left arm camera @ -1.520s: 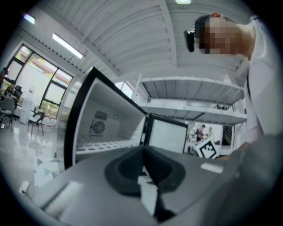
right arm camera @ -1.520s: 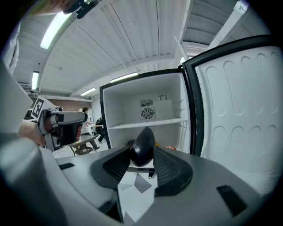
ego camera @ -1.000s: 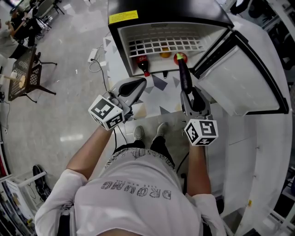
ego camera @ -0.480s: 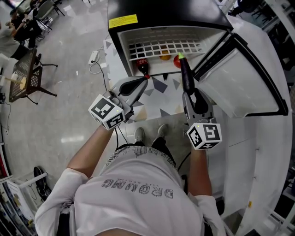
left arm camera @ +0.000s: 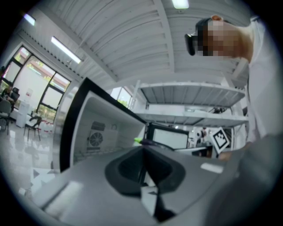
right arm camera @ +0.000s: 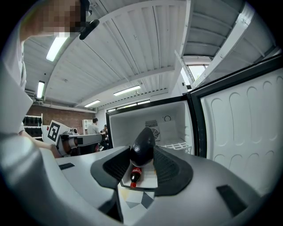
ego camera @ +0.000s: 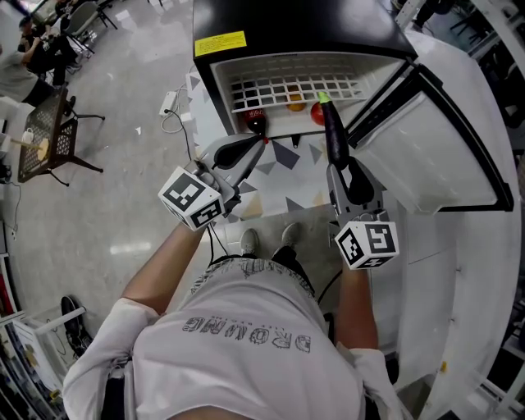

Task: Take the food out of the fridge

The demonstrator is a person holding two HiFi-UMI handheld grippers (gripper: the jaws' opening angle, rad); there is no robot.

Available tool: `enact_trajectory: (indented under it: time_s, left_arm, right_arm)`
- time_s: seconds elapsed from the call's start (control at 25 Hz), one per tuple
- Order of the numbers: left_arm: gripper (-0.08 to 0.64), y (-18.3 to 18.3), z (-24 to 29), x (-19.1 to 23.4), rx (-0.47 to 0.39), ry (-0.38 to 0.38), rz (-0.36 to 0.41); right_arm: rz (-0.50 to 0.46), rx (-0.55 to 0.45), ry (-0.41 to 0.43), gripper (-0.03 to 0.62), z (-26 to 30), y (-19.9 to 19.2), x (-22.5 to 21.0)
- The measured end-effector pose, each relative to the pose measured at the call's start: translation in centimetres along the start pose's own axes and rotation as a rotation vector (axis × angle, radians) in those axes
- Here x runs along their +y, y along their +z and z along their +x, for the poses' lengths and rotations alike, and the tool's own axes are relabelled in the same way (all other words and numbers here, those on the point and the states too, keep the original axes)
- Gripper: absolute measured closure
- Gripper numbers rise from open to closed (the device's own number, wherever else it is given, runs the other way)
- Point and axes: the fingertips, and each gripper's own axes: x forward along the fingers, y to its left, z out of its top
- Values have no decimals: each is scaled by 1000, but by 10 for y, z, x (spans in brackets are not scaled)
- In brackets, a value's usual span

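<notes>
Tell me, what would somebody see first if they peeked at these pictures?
The long dark purple eggplant with a green stem jumps out first, pinched in the right gripper at the mouth of the open white fridge with a black top. Behind it, on the fridge's floor, are a dark cola bottle with a red label, a small orange fruit and a round red fruit.
</notes>
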Motion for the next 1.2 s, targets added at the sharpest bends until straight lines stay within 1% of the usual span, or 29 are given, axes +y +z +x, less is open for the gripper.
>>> enact_trajectory:
  time_s: [0.72,1.2]
  left_arm:
    - [552,0,4,5,-1,5,-2]
    - [552,-2,6,13,1,14,-3]
  right_arm:
    - [-9,1,22,439,8,7,2]
    - [-7,15,29,438,16,4,0]
